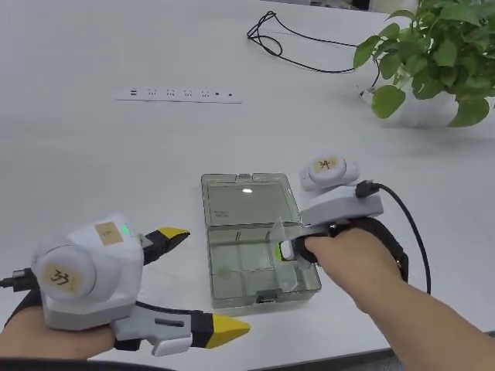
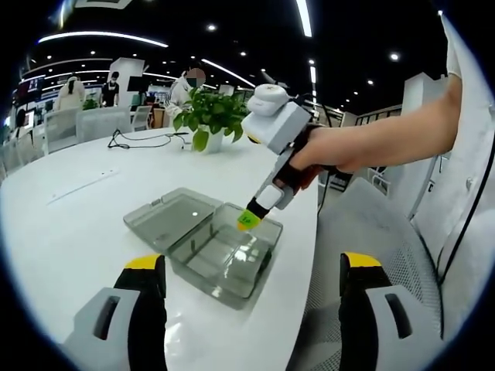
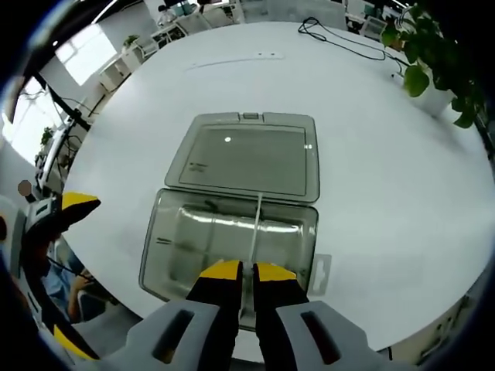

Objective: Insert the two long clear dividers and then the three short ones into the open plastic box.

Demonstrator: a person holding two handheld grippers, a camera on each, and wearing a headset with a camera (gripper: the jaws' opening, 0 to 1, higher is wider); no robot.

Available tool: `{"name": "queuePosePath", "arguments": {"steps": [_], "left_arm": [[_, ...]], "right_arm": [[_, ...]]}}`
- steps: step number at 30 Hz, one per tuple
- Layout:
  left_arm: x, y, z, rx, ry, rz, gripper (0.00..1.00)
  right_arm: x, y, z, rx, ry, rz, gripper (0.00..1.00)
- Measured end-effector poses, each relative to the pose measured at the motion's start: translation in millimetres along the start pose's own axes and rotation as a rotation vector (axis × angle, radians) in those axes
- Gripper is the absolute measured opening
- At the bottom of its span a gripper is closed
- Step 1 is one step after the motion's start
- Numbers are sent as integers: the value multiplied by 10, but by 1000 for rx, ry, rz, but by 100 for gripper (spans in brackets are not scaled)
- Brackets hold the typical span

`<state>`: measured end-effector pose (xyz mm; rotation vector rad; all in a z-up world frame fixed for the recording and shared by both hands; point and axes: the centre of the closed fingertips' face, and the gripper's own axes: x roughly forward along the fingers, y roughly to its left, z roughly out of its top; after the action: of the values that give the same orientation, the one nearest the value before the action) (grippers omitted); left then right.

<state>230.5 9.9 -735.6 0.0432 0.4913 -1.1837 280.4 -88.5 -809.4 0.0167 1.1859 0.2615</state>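
The open clear plastic box [image 1: 232, 267] lies near the table's front edge, its lid [image 1: 247, 197] folded flat behind the base. My right gripper [image 1: 283, 251] hovers over the base's right part, shut on a thin clear divider [image 3: 255, 224]. The divider stands on edge and runs from the jaws to the hinge side. The left gripper view shows the same box [image 2: 209, 239] with the right gripper [image 2: 249, 219] tipped down into it. My left gripper [image 1: 201, 282] is left of the box, open and holding nothing, with its yellow fingertips [image 2: 145, 263] wide apart.
A white power strip [image 1: 179, 95] lies far back on the white table [image 1: 93, 170]. A black cable [image 1: 294, 46] loops at the back, beside a potted plant [image 1: 433, 54] at the back right. A small clear piece [image 3: 321, 272] sits against the box's right side.
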Motion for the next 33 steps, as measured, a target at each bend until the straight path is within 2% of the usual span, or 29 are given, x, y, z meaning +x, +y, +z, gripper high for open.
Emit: {"name": "queuePosePath", "arguments": {"steps": [9, 17, 33], "left_arm": [[-9, 20, -8, -3, -1, 5, 95], [-8, 5, -23, -3, 4, 6, 94], [-57, 38, -20, -12, 8, 42, 94]], "right_arm": [[65, -24, -7, 18, -29, 7, 6], [133, -17, -30, -5, -31, 8, 7], [201, -13, -60, 2, -32, 58, 9]]}}
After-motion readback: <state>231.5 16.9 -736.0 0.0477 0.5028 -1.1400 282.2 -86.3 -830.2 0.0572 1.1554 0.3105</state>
